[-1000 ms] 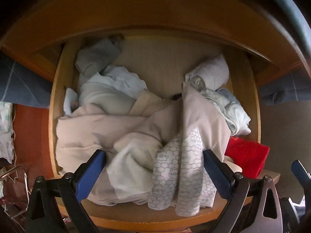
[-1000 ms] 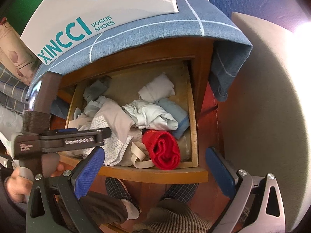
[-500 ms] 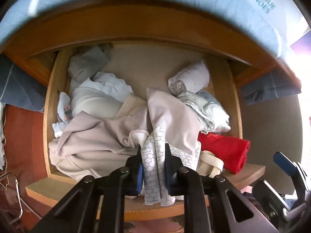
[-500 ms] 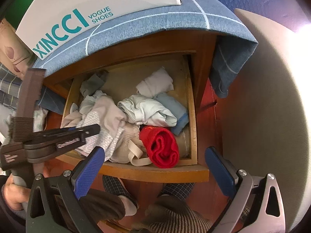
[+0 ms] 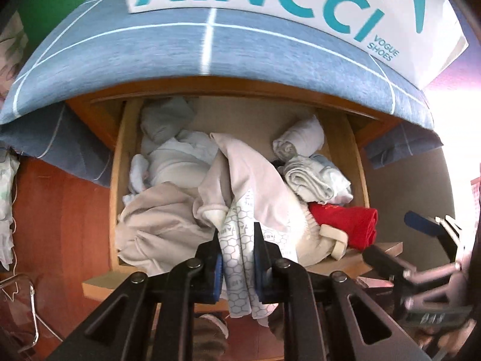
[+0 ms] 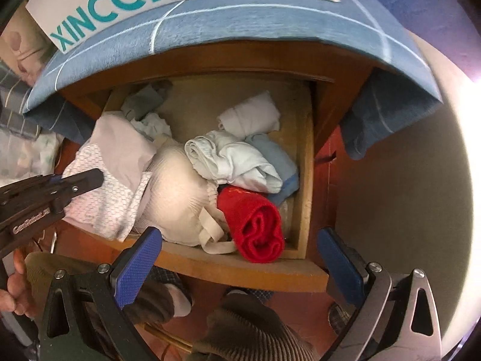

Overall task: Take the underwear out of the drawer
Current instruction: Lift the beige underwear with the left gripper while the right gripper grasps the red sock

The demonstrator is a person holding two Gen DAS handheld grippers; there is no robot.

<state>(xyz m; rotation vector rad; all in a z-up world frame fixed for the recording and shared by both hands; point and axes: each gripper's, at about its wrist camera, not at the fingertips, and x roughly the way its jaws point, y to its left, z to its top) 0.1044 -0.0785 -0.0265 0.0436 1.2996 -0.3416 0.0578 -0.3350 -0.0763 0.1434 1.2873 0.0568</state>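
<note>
The wooden drawer [image 5: 115, 180] [image 6: 306, 180] stands pulled out and is full of folded and crumpled clothes. My left gripper [image 5: 237, 258] is shut on pale underwear with a grey honeycomb print [image 5: 237, 240] [image 6: 99, 192]. That garment is lifted at the drawer's front, its pinkish part [image 5: 255, 174] trailing back into the pile. From the right wrist view the left gripper [image 6: 90, 180] comes in at the left edge, clamped on the same cloth. My right gripper [image 6: 240, 258] hangs open over the drawer's front edge with nothing between its fingers.
A red rolled cloth [image 6: 255, 225] lies at the drawer's front right beside a cream bra [image 6: 174, 198]. White and light-blue rolls [image 6: 240, 162] lie behind. A blue checked cloth [image 5: 210, 48] and a white shoe box [image 5: 270, 0] top the cabinet. A person's knees [image 6: 240, 325] are below.
My left gripper went from open to shut on the honeycomb underwear, then rose and drew back, pulling the cloth up. The right gripper shifted a little closer over the drawer.
</note>
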